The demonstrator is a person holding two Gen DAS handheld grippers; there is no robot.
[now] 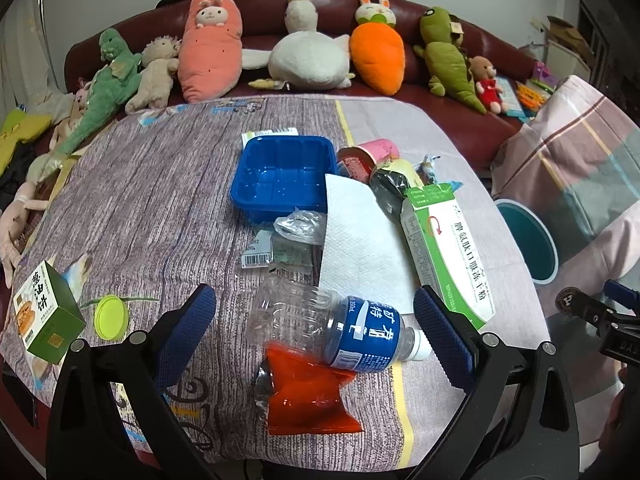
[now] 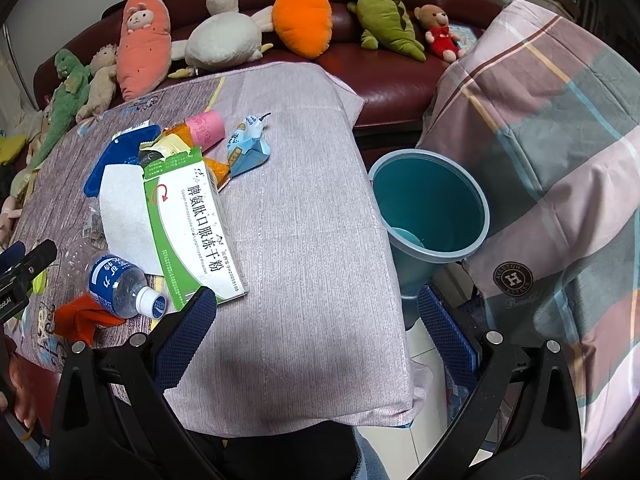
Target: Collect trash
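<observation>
My left gripper (image 1: 316, 320) is open, its blue pads either side of a crushed clear water bottle (image 1: 332, 328) with a blue label, lying on a red wrapper (image 1: 304, 396). Behind lie a white paper towel (image 1: 360, 240), a green and white medicine box (image 1: 448, 256), a blue plastic tray (image 1: 284, 176) and a pink cup (image 1: 380, 150). My right gripper (image 2: 316, 320) is open and empty above the bare right part of the table, left of a teal trash bin (image 2: 432, 208) on the floor. The bottle (image 2: 116, 284) and the box (image 2: 192, 216) show at its left.
A green carton (image 1: 44, 320) and a yellow-green lid (image 1: 112, 316) sit at the table's left edge. A sofa with several plush toys (image 1: 308, 52) stands behind the table. A plaid-covered seat (image 2: 560, 160) rises right of the bin. A light blue packet (image 2: 248, 148) lies near the cup.
</observation>
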